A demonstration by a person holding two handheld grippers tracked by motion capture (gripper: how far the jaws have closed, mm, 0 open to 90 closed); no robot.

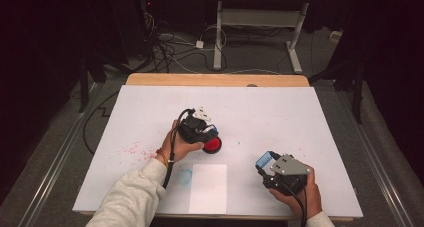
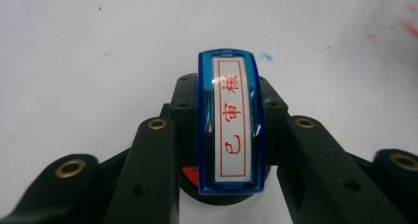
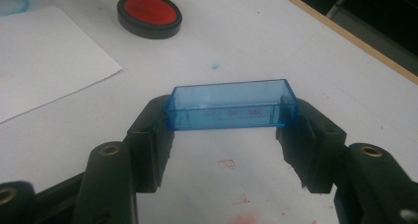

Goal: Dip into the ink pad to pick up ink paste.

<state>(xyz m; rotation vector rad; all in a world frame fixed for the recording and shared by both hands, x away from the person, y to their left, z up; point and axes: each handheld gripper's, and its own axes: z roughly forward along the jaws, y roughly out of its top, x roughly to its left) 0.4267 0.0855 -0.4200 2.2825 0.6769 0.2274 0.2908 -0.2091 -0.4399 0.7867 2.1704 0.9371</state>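
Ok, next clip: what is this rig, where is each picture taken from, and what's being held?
A person works at a white table with a hand-held gripper in each hand. The high view looks down from above; the other two views ride on the grippers, looking along their black jaws. The left hand-held gripper is shut on a blue stamp with a red-lettered label, over a round red ink pad. The right hand-held gripper is shut on the clear blue cap. A white paper sheet lies near the front edge, among red and blue ink marks.

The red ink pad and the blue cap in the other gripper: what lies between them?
Bare white tabletop with one small blue speck, in the right gripper view.
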